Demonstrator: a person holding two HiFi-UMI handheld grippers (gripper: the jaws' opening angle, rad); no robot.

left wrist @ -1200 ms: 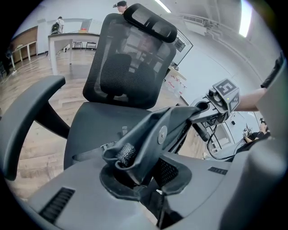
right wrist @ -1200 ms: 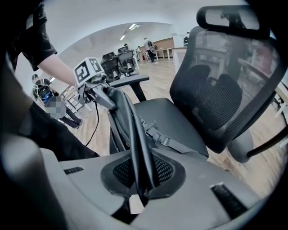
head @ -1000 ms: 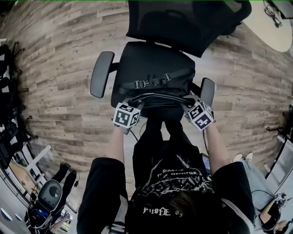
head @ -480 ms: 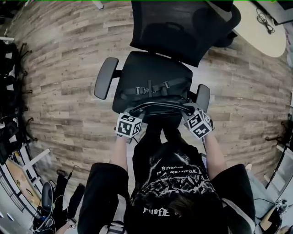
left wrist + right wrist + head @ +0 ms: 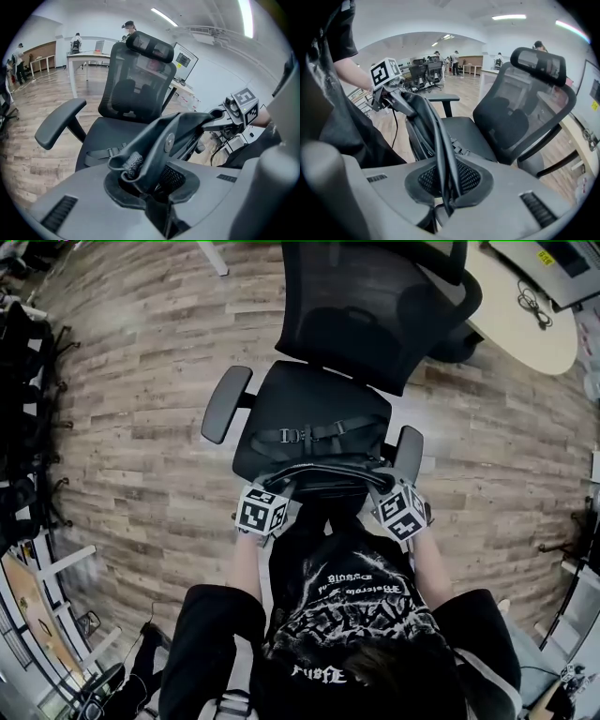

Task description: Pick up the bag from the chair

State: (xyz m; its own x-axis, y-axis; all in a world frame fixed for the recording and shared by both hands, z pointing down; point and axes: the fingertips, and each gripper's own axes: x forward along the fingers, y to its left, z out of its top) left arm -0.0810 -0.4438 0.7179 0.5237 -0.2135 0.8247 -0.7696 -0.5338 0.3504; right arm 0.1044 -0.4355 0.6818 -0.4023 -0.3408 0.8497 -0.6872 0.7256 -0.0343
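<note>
A black bag [image 5: 323,465] with a buckled strap [image 5: 302,435] sits at the front of the black office chair's seat [image 5: 281,395]. Its top edge is stretched between my two grippers. My left gripper [image 5: 284,486] is shut on the bag's left corner [image 5: 161,140], where folded fabric and a mesh-wrapped handle bunch between the pads. My right gripper [image 5: 382,484] is shut on the bag's right edge [image 5: 436,140], with the thin rim pinched upright between its jaws [image 5: 446,187]. Each gripper view shows the other gripper's marker cube [image 5: 243,104] [image 5: 386,72] at the bag's far end.
The chair's mesh back [image 5: 375,306] and two armrests [image 5: 225,404] [image 5: 408,451] stand around the bag. A pale round table [image 5: 530,320] stands at the back right. Dark chairs and gear line the left edge [image 5: 23,381]. People and desks [image 5: 89,54] stand far off on the wood floor.
Both grippers have risen, keeping their hold, and the bag's top edge has come up with them. The chair looks smaller and farther below in the head view.
</note>
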